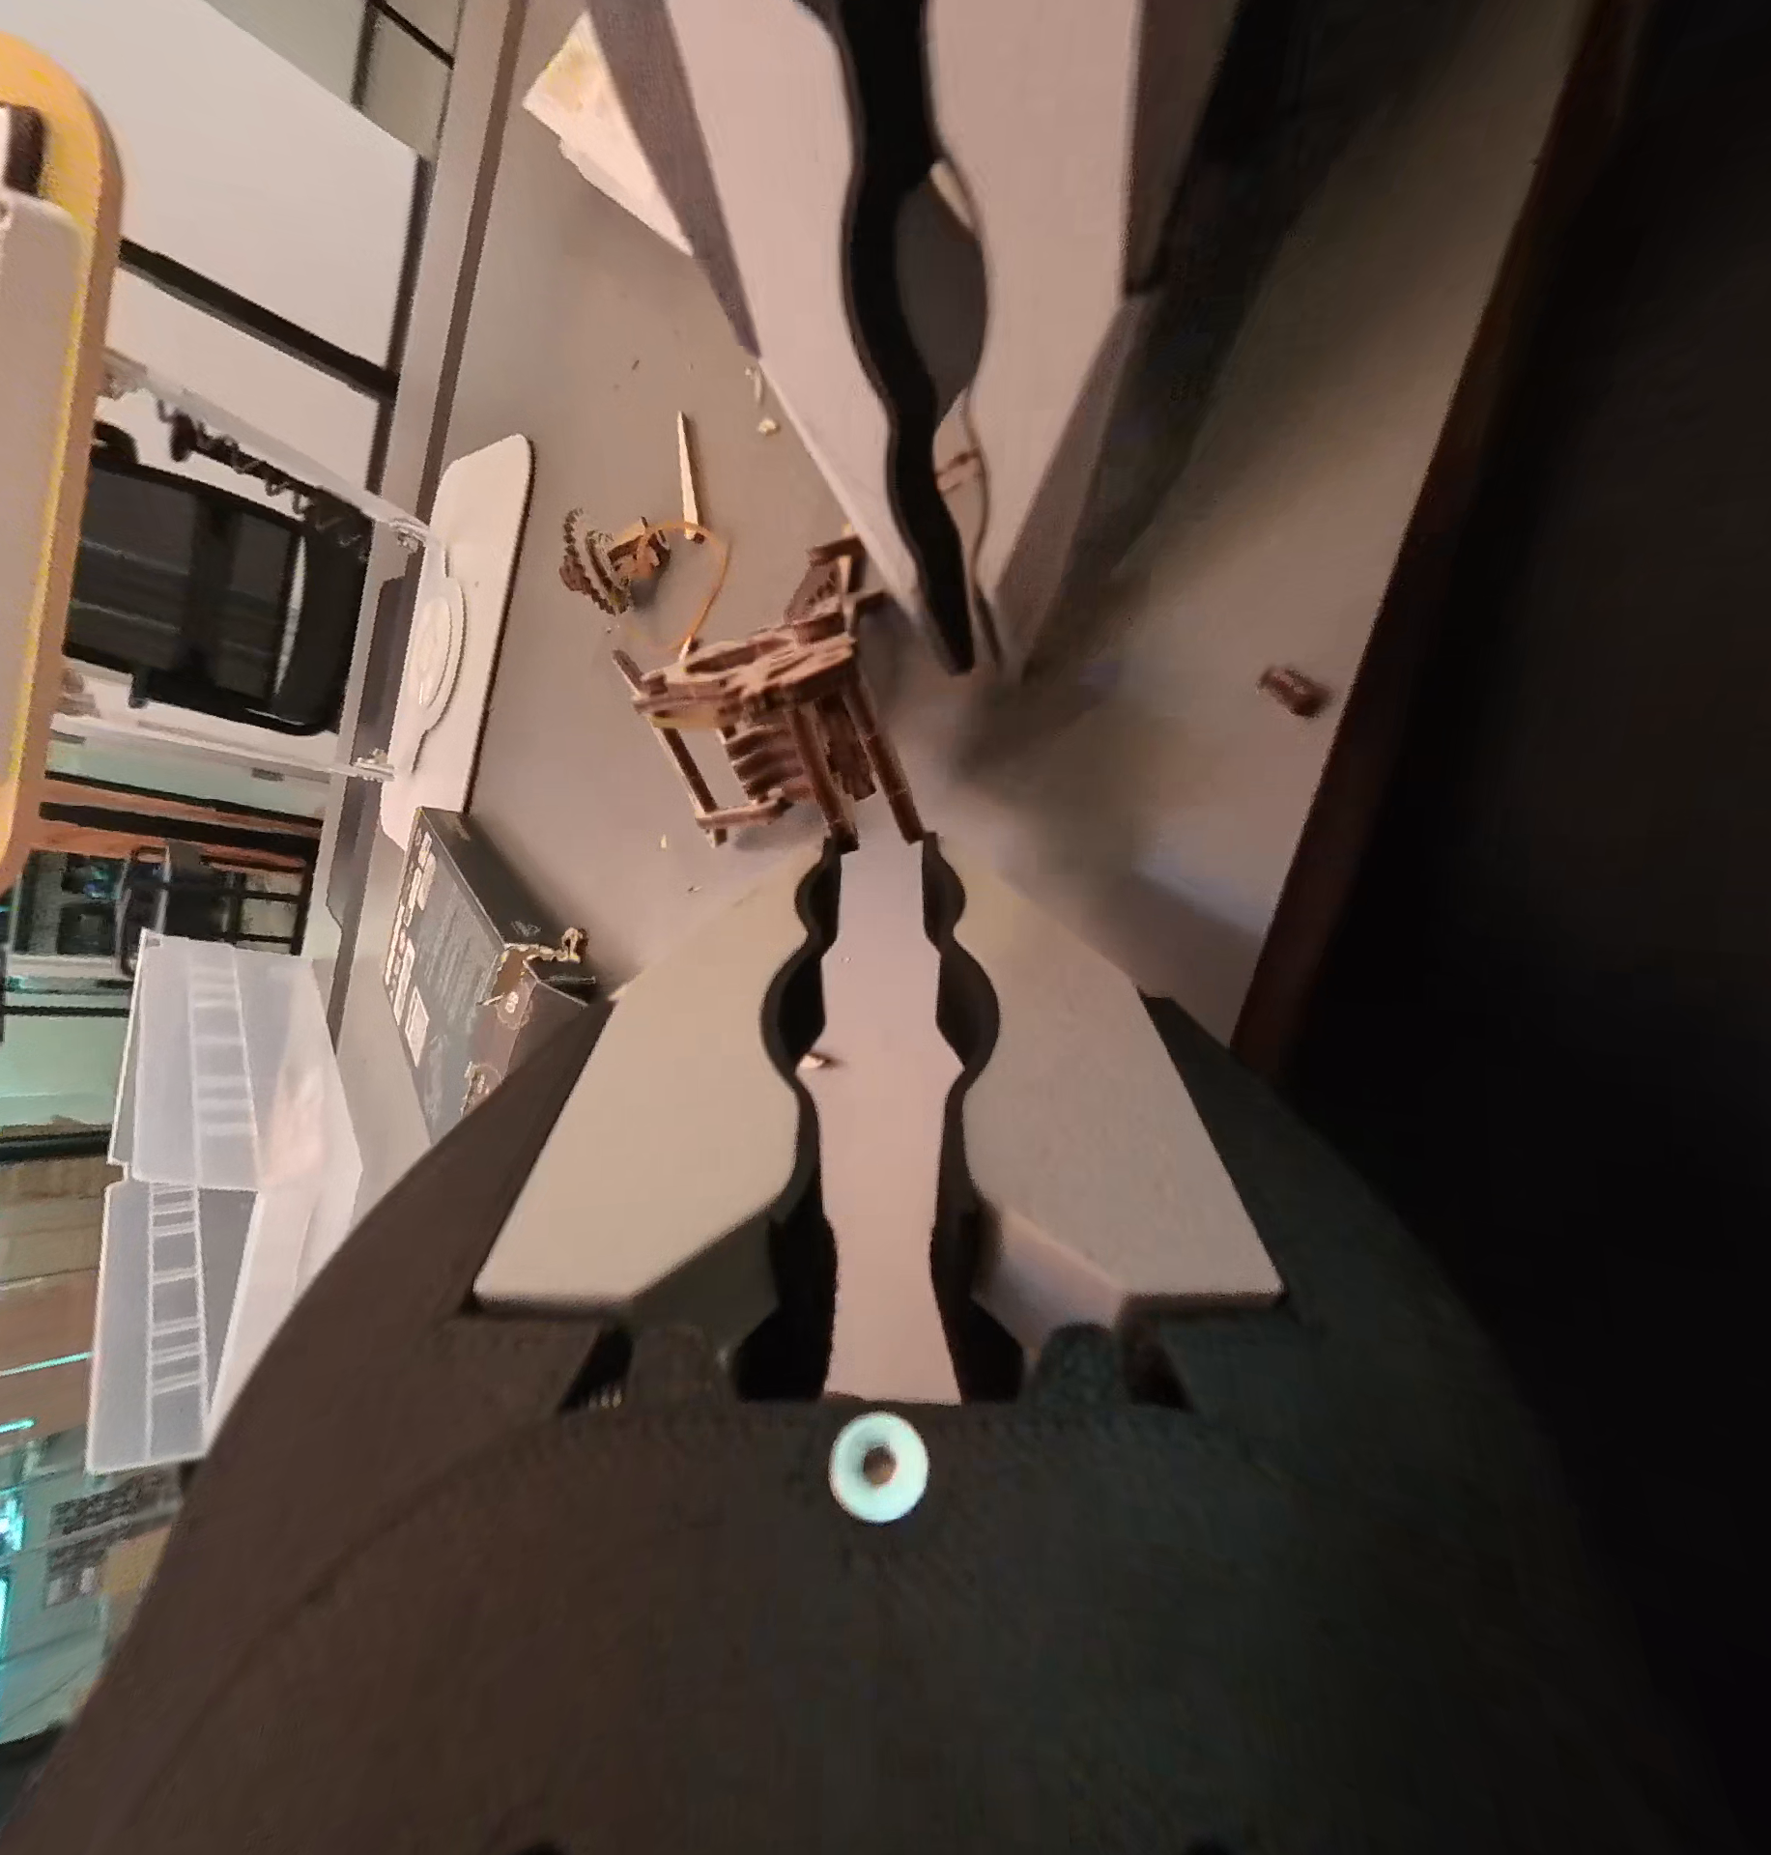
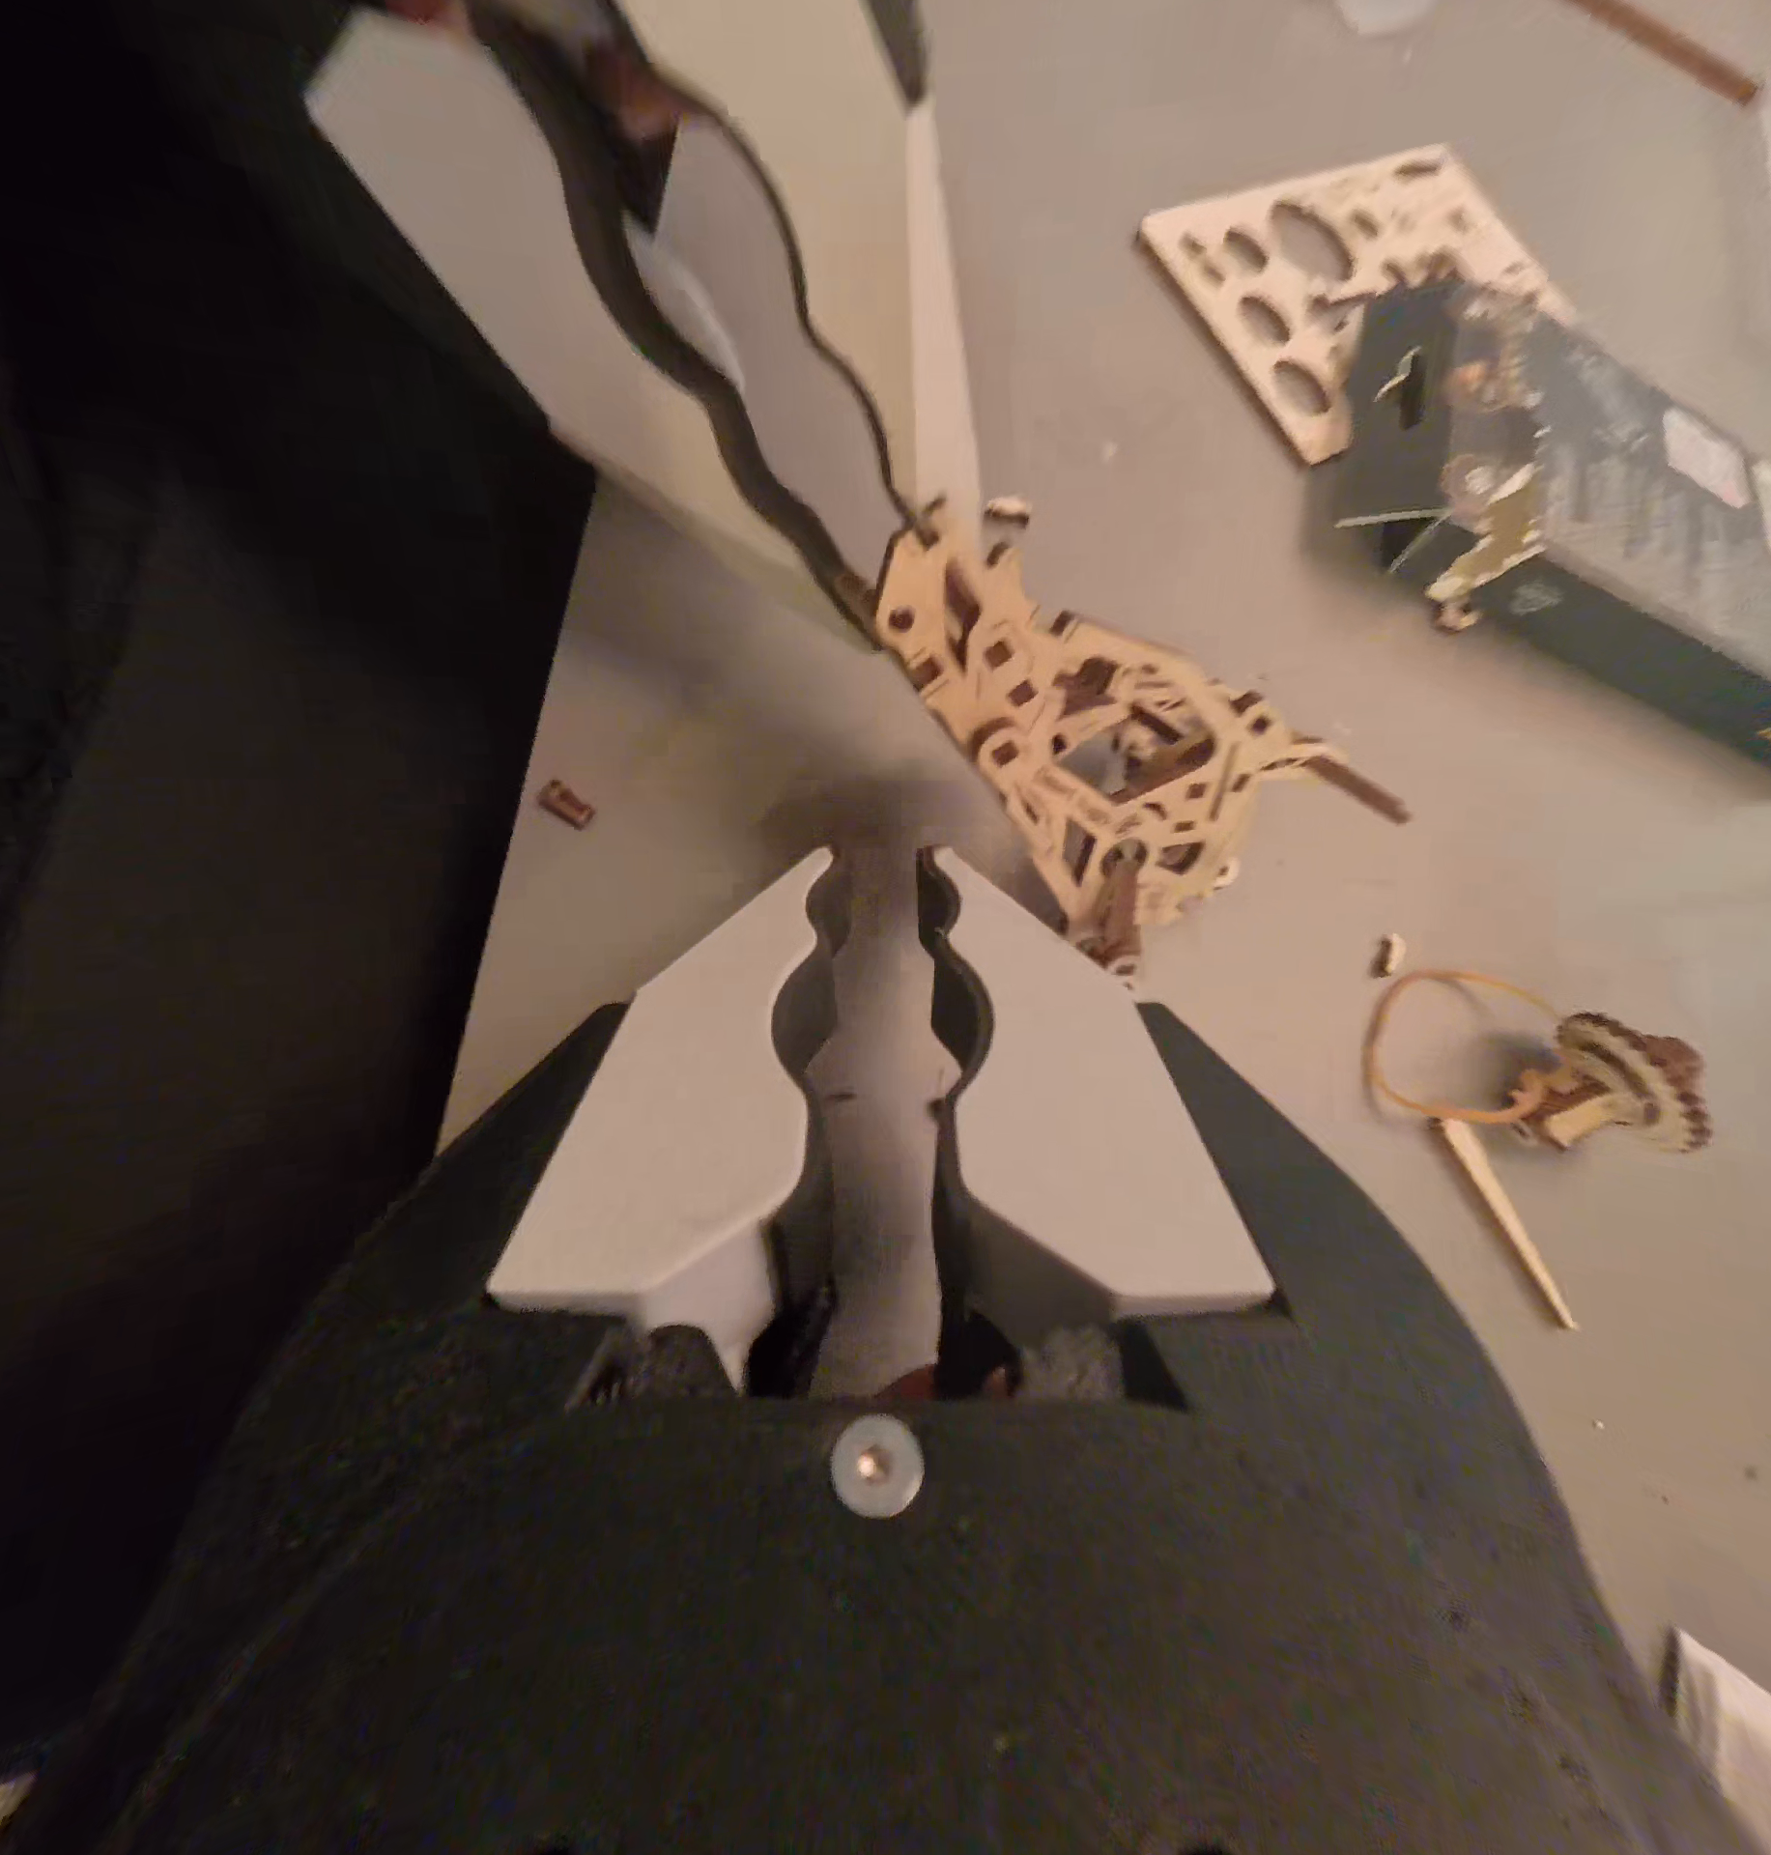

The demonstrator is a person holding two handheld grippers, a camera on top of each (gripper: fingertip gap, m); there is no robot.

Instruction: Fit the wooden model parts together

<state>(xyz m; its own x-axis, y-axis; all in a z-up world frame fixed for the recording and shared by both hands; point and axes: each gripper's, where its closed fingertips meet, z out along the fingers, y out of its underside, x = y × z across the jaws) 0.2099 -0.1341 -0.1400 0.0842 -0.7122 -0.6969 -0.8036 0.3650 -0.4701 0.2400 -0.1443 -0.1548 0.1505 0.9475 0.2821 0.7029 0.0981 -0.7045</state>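
Your left gripper (image 1: 886, 843) has its fingers set narrowly apart, the tips touching or pinching the two dark pegs at the near end of the wooden model frame (image 1: 761, 703); I cannot tell whether they truly clamp it. In the right wrist view the frame (image 2: 1092, 743) lies on the grey table (image 2: 1262, 1506), and your left gripper (image 2: 861, 592) meets its far-left corner. Your right gripper (image 2: 881, 853) hangs just beside the frame's near edge, its fingers a narrow gap apart with nothing between them. This frame is thin laser-cut plywood, so I judge it light and stiff but brittle: the filigree struts would likely snap under a squeeze across the open middle. Take it by the solid outer rim or the stacked pegs. The small gear assembly (image 2: 1614, 1094) with its rubber band (image 2: 1433, 1044) and the wooden stick (image 2: 1503, 1215) wait to the right, well apart from the frame. A punched-out parts sheet (image 2: 1252, 291) and dark box (image 2: 1564, 482) lie farther off.
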